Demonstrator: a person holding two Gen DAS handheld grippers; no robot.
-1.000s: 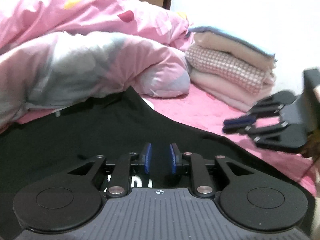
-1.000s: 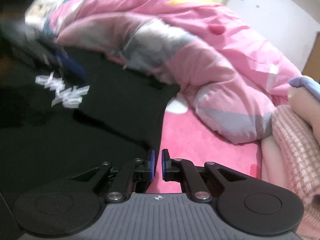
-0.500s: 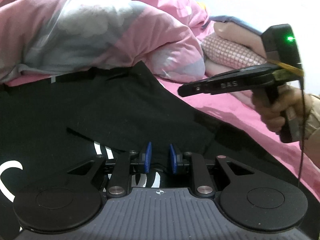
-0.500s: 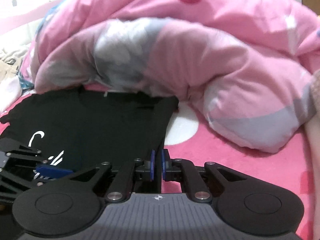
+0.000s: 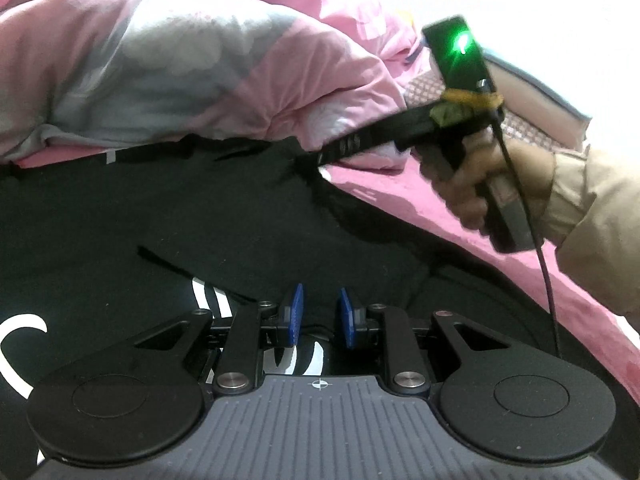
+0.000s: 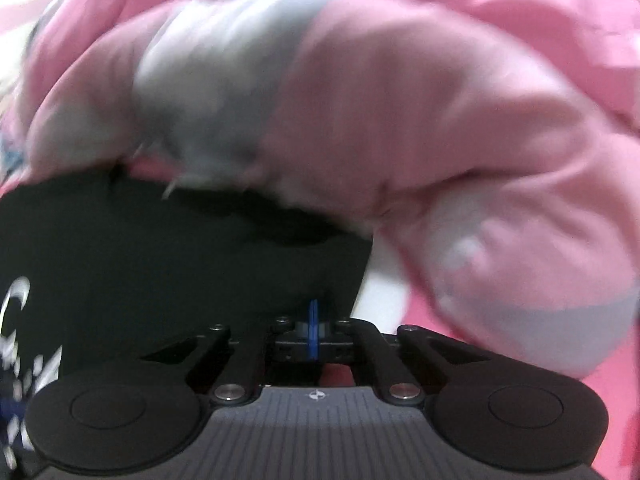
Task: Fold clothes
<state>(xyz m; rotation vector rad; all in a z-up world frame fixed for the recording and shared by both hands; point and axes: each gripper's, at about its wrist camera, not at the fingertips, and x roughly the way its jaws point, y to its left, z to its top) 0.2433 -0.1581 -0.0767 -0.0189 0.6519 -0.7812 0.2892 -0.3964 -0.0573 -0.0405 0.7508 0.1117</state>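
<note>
A black T-shirt (image 5: 200, 220) with white print (image 5: 20, 344) lies flat on the pink bed sheet (image 5: 420, 216), one side flap folded over the print. My left gripper (image 5: 319, 316) rests low over the shirt's near part, its blue pads a little apart with only dark cloth seen in the gap. My right gripper (image 5: 310, 157), held by a hand (image 5: 468, 184), reaches to the shirt's far corner under the duvet. In the blurred right wrist view its pads (image 6: 313, 330) meet right at the edge of the shirt (image 6: 160, 260).
A bulky pink and grey duvet (image 5: 200, 60) lies along the far side and overhangs the shirt's far edge (image 6: 360, 100). A stack of folded clothes (image 5: 532, 92) sits at the back right. A beige sleeve (image 5: 592, 200) and a black cable cross the right side.
The right gripper swept in from the right to the shirt's far corner, and its narrow gap closed. The left gripper stayed on the shirt and only rolled a little.
</note>
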